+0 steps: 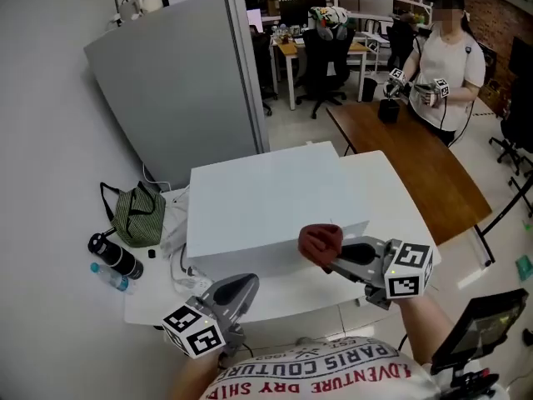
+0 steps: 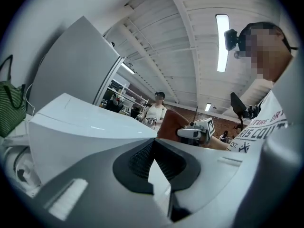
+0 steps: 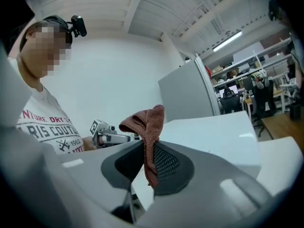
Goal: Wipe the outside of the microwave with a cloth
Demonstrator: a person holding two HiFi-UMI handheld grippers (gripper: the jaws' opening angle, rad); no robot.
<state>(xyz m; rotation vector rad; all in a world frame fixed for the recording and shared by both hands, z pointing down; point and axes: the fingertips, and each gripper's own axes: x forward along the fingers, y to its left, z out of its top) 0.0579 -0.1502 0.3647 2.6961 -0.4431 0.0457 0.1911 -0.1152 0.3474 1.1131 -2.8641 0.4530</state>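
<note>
One microwave, white, on a white table. One cloth, red-brown, at the microwave's front top edge; can't tell if it touches. Two grippers: right gripper has its jaws clamped on the cloth, left gripper sits low by the front left corner, jaws together with nothing between them. Left of the microwave: one green bag, one black bottle, one clear bottle. Grey partition behind. Office room, brown table, second person standing there.
</note>
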